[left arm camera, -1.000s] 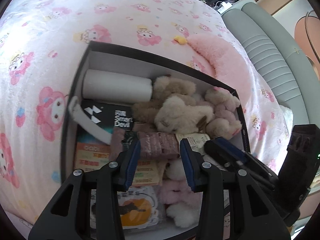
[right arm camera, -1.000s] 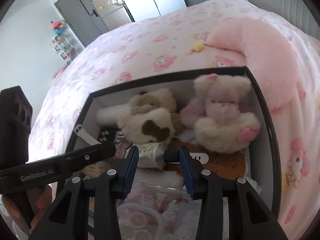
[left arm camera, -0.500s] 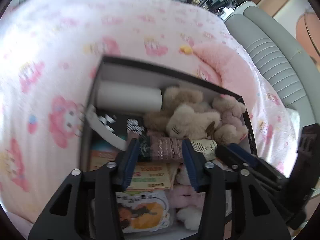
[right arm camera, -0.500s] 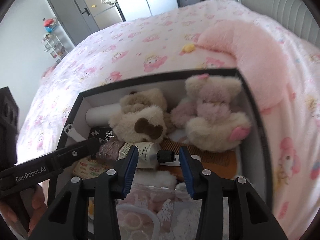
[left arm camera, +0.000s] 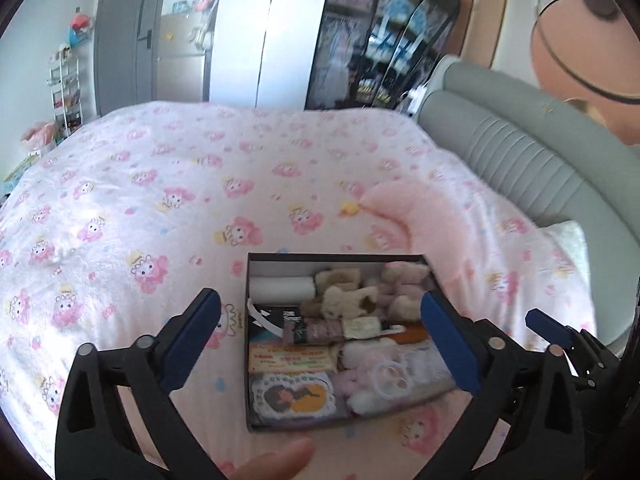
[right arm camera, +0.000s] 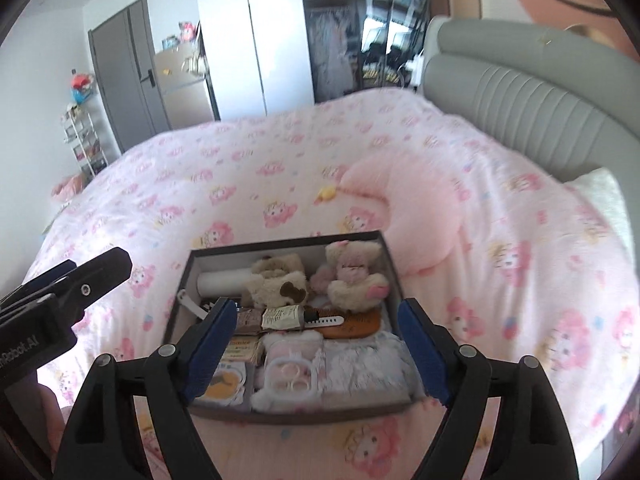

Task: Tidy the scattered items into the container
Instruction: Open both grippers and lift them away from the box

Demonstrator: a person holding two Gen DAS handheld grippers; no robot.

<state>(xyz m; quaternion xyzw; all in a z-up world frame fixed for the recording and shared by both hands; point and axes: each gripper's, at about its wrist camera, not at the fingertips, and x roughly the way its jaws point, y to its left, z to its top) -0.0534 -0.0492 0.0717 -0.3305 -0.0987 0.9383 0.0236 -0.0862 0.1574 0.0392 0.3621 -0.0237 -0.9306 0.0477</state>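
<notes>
A dark open box (left arm camera: 247, 344) (right arm camera: 396, 276) lies on the pink patterned bed, packed with items. Inside are plush bears (left arm camera: 344, 300) (right arm camera: 352, 276), a white roll (left arm camera: 282, 286) (right arm camera: 220, 282), a cream tube (left arm camera: 362, 326) (right arm camera: 282, 316), a brown wrapped packet (left arm camera: 316, 330), flat packets (left arm camera: 290, 358) and a clear round case (right arm camera: 290, 374). My left gripper (left arm camera: 320, 344) hangs above the box, jaws opening wide, nothing between them. My right gripper (right arm camera: 316, 346) also hangs above it, jaws opening wide and empty. The right gripper's fingers (left arm camera: 548, 330) show at the left wrist view's right edge.
A pink plush cushion (right arm camera: 408, 204) lies on the bed just beyond the box. A grey padded headboard (left arm camera: 520, 160) curves along the right. A small yellow toy (right arm camera: 326, 194) sits on the cover. Wardrobes, a fridge and a shelf rack stand behind the bed. A fingertip (left arm camera: 276, 464) shows at the bottom.
Both grippers have risen and pulled back from the box, which now looks smaller. Their jaws have spread wide. The tube and the brown packet stay in the box.
</notes>
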